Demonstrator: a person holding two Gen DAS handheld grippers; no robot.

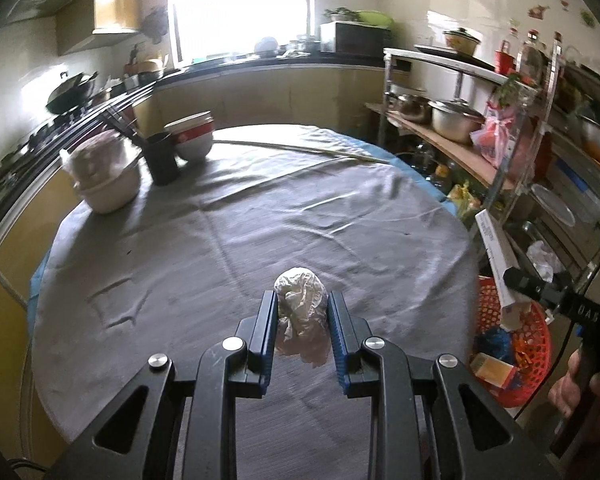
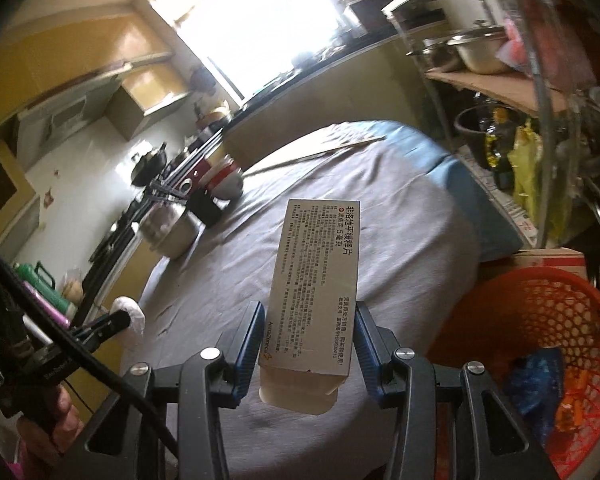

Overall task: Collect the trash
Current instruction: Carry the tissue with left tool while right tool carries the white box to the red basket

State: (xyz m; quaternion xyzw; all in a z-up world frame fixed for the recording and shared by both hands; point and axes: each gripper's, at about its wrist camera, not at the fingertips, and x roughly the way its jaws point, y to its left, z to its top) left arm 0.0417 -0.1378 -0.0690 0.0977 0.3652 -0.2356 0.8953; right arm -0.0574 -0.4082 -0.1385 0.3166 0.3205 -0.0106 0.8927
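Note:
A crumpled white paper ball point(image 1: 301, 304) sits between the fingers of my left gripper point(image 1: 302, 300), just above the grey tablecloth point(image 1: 260, 220); the pads touch its sides. My right gripper point(image 2: 307, 312) is shut on a white medicine box point(image 2: 314, 292) with printed text, held over the table's right edge. That box point(image 1: 496, 256) and the right gripper point(image 1: 540, 286) also show in the left wrist view, above the orange mesh basket point(image 1: 532, 354). The basket point(image 2: 540, 320) holds some blue and orange scraps. The paper ball point(image 2: 130, 312) and left gripper point(image 2: 104, 326) show at the left of the right wrist view.
Stacked bowls point(image 1: 192, 136), a black cup point(image 1: 162, 158) and a covered white bowl point(image 1: 106, 178) stand at the table's far left. Long chopsticks point(image 1: 308, 150) lie at the far side. A shelf with pots point(image 1: 456, 120) stands on the right, behind the basket.

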